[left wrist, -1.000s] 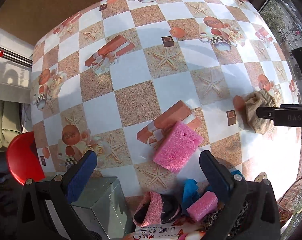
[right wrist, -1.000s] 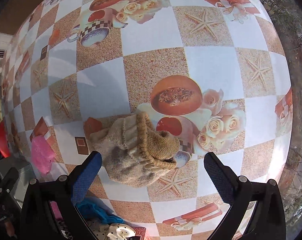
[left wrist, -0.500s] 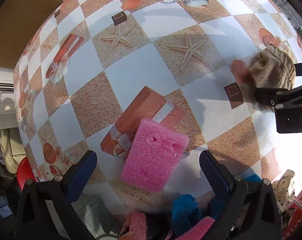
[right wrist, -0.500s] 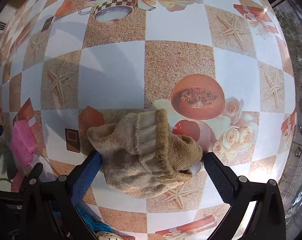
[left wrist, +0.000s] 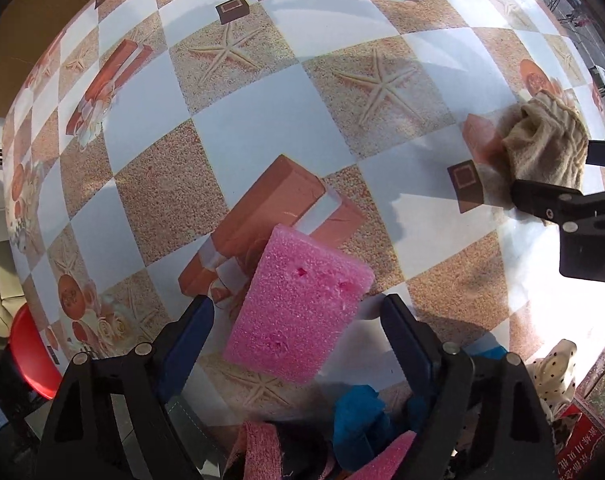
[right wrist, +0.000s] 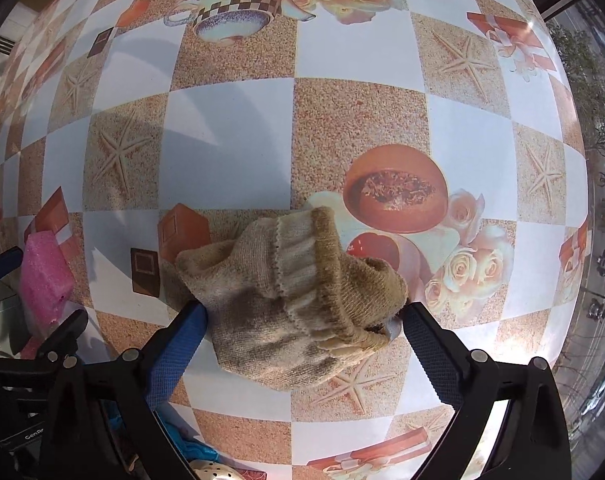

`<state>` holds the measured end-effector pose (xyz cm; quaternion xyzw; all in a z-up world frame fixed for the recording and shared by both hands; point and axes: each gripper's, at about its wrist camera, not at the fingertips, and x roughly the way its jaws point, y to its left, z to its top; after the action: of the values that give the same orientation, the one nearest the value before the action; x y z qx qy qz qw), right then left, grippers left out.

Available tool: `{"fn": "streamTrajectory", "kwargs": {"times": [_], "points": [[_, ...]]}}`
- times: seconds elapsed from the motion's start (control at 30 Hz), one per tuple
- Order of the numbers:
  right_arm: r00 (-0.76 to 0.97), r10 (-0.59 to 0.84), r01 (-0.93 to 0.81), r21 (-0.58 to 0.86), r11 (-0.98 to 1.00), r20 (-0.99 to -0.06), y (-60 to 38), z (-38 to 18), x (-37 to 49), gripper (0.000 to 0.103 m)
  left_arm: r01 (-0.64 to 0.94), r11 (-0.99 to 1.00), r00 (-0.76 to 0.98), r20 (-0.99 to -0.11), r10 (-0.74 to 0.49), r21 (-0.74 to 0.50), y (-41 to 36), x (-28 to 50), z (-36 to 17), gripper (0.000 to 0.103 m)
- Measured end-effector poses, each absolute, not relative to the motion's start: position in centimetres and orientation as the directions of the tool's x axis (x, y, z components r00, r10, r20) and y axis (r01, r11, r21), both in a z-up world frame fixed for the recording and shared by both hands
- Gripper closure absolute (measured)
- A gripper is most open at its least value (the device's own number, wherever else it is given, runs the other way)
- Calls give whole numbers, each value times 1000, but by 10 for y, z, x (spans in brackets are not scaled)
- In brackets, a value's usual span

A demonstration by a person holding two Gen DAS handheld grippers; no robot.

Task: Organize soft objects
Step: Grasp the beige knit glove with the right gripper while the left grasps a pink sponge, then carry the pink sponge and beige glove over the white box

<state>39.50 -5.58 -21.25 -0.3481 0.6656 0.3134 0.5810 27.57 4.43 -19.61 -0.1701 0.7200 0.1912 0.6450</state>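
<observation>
A table [left wrist: 238,128] covered in a checked oilcloth of white and sandy squares, printed with starfish, gift boxes, cups and roses, fills both views in bright sunlight.

On it, in the left wrist view, lies a pink foam sponge [left wrist: 298,312], a flat rectangular block with a coarse, pitted face and a few small gouges, set at a slant over a printed gift box. The left claw [left wrist: 298,320] points down over it with one finger on each side; its jaws are closing, the sponge sits between them, and the blue pads are near its edges but not yet pressing.

Well to the right on the same table rests a beige knitted sock [right wrist: 298,300], bunched into a soft lump, its ribbed cuff folded over and a darker tan band curling at the mouth, with greyish smudges on the body. The right claw [right wrist: 302,320] straddles it, jaws closing, the sock between them; the left pad meets the knit, the right pad sits at its edge, and I cannot tell if either is squeezing.

At the near table edge lie more soft pieces: blue cloth [left wrist: 358,412] and a polka-dot fabric [left wrist: 554,372].
</observation>
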Motion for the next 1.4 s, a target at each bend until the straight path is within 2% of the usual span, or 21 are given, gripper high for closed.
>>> {"fn": "streamTrajectory", "kwargs": {"times": [0.03,0.07,0.1,0.2,0.3,0.63,0.83,1.4], "points": [[-72,-88,-830,11,557,-993,-58,-208,392,20,-493,869,-91,-996,-20,27,42,276,-193,37],[-61,-76,-833,9,553,-995,-64,-203,385,32,-494,869,-76,-997,-33,9,39,276,-191,49],[-52,-63,-837,9,547,-997,-66,-199,382,45,-488,873,-85,-996,-12,32,37,277,-191,49],[-98,-8,-828,77,556,-995,-73,-191,379,70,-489,870,-69,-997,32,62,31,277,-185,50],[-172,57,-783,171,598,-983,-85,-178,383,70,-529,846,-26,-998,65,69,35,271,-165,50],[-202,123,-716,232,658,-972,-145,-141,370,69,-573,813,48,-987,154,99,24,237,-101,50],[-203,155,-699,254,668,-967,-140,-116,403,69,-584,806,60,-985,163,98,-4,214,-83,50],[-152,228,-762,261,592,-962,-146,-34,301,69,-623,779,133,-972,196,72,-40,119,-41,50]]}}
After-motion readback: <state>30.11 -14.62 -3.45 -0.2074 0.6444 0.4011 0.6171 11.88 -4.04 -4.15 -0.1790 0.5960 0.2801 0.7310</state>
